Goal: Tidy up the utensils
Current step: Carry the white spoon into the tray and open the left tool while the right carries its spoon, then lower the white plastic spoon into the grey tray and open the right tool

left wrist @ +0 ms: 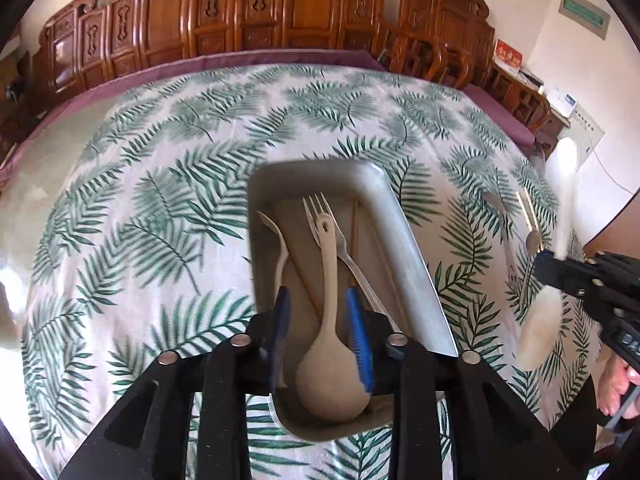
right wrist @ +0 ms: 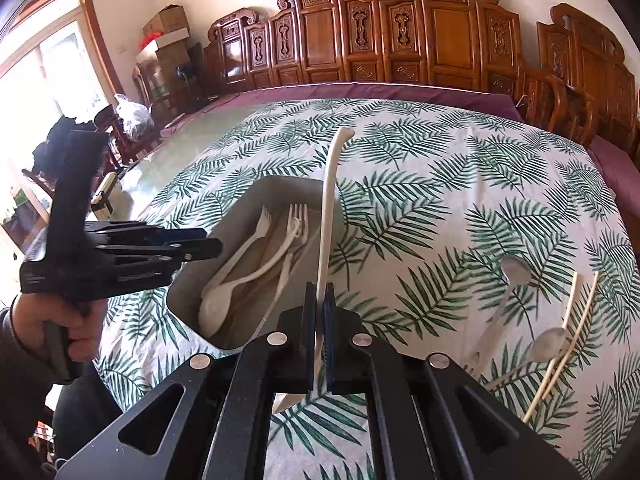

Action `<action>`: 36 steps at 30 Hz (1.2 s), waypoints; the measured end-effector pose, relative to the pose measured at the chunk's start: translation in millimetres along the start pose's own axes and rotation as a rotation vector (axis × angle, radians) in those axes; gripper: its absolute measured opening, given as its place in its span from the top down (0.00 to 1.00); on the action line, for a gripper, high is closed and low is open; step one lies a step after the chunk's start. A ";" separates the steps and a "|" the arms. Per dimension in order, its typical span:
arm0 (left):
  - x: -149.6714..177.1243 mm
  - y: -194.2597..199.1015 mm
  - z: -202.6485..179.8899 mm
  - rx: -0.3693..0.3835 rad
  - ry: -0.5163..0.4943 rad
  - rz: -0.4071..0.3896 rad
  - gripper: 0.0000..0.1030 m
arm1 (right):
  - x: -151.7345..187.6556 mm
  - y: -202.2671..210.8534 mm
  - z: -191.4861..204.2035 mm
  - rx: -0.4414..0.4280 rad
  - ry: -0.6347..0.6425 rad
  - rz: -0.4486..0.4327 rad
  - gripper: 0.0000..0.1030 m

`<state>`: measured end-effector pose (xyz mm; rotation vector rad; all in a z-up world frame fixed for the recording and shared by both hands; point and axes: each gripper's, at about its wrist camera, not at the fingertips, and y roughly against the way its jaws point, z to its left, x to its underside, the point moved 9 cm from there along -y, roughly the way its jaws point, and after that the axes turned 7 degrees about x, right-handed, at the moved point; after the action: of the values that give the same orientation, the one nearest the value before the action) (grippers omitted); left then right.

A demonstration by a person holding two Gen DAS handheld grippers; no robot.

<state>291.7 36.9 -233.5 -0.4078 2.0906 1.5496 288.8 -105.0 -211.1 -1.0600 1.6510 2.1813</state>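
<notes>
Right gripper (right wrist: 319,332): pinching a pale spoon (right wrist: 329,216) beside the tray (right wrist: 256,194).
Left gripper (left wrist: 320,336): spread over the tray.
Risk: a thin pinch — the spoon could twist, landing outside.

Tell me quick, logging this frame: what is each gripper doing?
Left gripper: open, holding nothing, over the tray.
Right gripper: shut on a cream spoon.

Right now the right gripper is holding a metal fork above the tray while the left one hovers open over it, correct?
Nearly. The right gripper is shut on a cream plastic spoon, not a metal fork; the right wrist view shows this. The metal fork lies in the tray. The left gripper does hover open over it.
</notes>
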 end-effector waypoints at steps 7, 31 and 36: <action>-10.6 41.2 14.4 -0.038 0.016 -0.087 0.44 | -22.0 -10.7 21.4 -0.035 0.025 -0.015 0.96; -4.5 83.8 48.9 -0.128 0.064 -0.180 0.07 | -22.4 -96.8 73.2 -0.059 0.137 0.146 0.96; -0.1 83.5 53.1 -0.122 0.082 -0.169 0.08 | -19.4 -108.3 81.5 -0.059 0.148 0.170 0.95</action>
<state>260.1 112.9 -178.7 -0.6846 1.9705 1.5878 329.1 11.5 -270.7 -1.1621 1.8110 2.3204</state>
